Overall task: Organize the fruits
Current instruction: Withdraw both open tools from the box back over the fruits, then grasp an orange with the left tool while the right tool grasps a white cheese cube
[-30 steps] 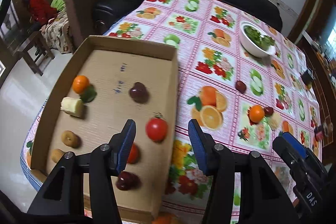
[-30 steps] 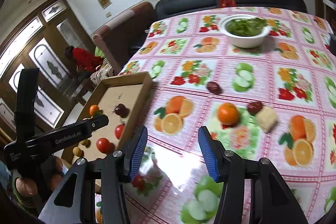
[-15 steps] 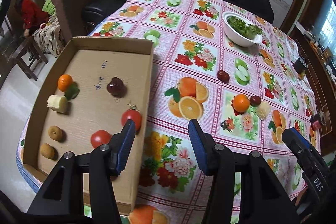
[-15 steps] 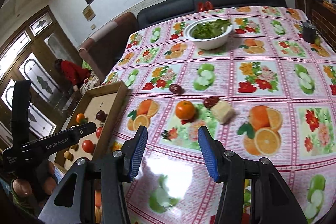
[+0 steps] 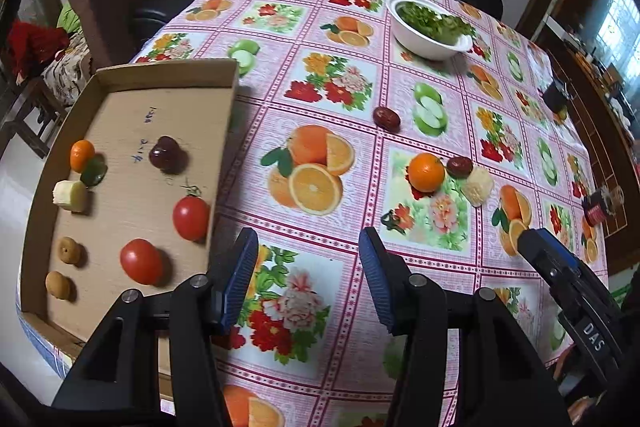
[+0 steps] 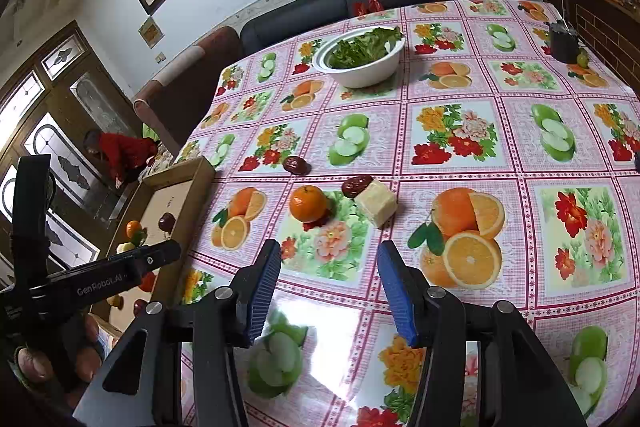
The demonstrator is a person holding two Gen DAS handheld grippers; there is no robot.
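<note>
At the centre of the right wrist view, an orange (image 6: pixel 308 203) is seen loose on the table (image 6: pixel 500 163). Firm and rollable, it is best gripped across its middle. Both tongs, left (image 5: pixel 304 279) and right (image 6: pixel 328 291), are held open and empty.

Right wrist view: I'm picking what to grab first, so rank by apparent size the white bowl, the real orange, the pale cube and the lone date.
1. white bowl
2. orange and pale cube, too alike to rank
3. lone date
</note>
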